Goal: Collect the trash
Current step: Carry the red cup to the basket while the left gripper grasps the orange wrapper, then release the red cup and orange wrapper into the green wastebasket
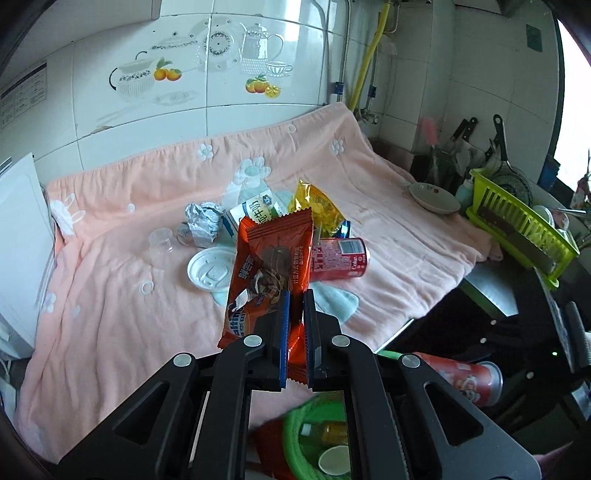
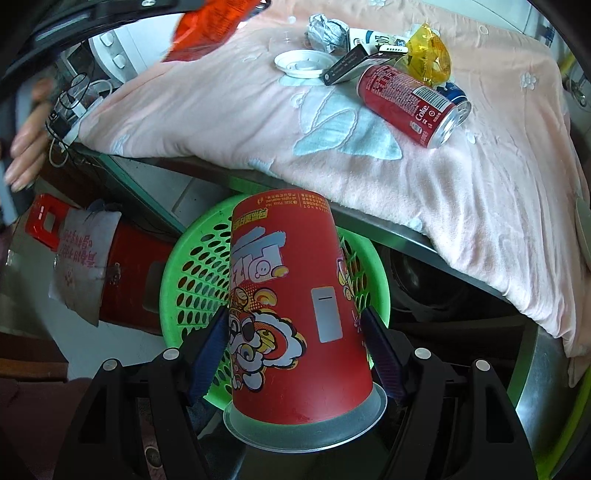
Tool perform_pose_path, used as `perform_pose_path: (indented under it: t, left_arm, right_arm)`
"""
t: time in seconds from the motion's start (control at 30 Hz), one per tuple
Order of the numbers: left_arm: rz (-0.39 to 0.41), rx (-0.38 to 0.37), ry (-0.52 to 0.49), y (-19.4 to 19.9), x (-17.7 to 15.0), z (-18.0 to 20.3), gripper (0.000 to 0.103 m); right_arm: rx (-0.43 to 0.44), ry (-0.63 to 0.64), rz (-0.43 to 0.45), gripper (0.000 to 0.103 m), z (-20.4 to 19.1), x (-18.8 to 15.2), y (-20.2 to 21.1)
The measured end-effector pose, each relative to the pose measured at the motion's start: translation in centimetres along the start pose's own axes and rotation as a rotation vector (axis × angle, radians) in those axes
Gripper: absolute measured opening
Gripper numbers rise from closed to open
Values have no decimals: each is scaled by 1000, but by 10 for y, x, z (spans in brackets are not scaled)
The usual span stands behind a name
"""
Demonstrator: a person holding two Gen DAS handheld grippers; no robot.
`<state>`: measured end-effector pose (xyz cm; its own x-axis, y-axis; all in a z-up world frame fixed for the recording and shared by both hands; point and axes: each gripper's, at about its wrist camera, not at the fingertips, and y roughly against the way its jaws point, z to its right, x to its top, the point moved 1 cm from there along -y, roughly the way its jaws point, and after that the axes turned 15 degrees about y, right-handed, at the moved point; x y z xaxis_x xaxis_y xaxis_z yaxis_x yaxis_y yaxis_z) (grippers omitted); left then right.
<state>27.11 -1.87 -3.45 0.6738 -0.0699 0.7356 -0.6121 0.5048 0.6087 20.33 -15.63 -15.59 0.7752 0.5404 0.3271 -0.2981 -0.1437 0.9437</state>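
Left tool: clamped tight on the lower end of an orange snack wrapper, which stands up from the jaws above the pink towel; the thin foil needs a full pinch or it would slip out.
Right tool: holds a red paper cup by its sides, rim towards the camera, base pointing down at the green basket; held directly over it, apparently so it falls inside once let go.
Basket: on the floor just under the desk edge, near a red stool, within easy reach of both tools.
Left to collect: red cola can, yellow bag, white lid, crumpled foil and a milk carton, clustered mid-towel.
Judged stage: cup about to drop, wrapper next.
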Motion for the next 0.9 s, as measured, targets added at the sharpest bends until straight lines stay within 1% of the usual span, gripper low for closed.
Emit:
perform_pose_path:
  t: [0.13,0.3,0.4,0.47,0.57,0.63,0.7,0.8,0.9]
  left_arm:
    - [9,-9,23,24,-22,13,6]
    - [3,-16,29,43,-48,27,6]
    - [-6,-12,25,48,-60,35,6]
    - [-14,-26,34,51,-66,39,6]
    - [-25,-41,48,52,-73,45,6]
    - [-27,-49,54,52,-76,51,6]
    - [-32,-62,58,53,-80,57,6]
    - [-45,-75,59,52,-87,67,6]
    - [-62,-84,62,50,-95,74,6]
  right_arm:
    - [14,-14,9,70,1,-2,-6]
    - [-5,-38,33,72,4,-8,-1]
    - [-20,-33,52,73,3,-11,8]
    - [-28,-38,73,77,2,-14,17]
    - [-47,-46,97,77,2,-20,30]
    - [-64,-47,111,78,1,-25,39]
    - [-88,-52,125,82,-1,-32,48]
    - [-117,-62,143,83,-4,-41,59]
    - [-154,-65,155,87,-9,-50,66]
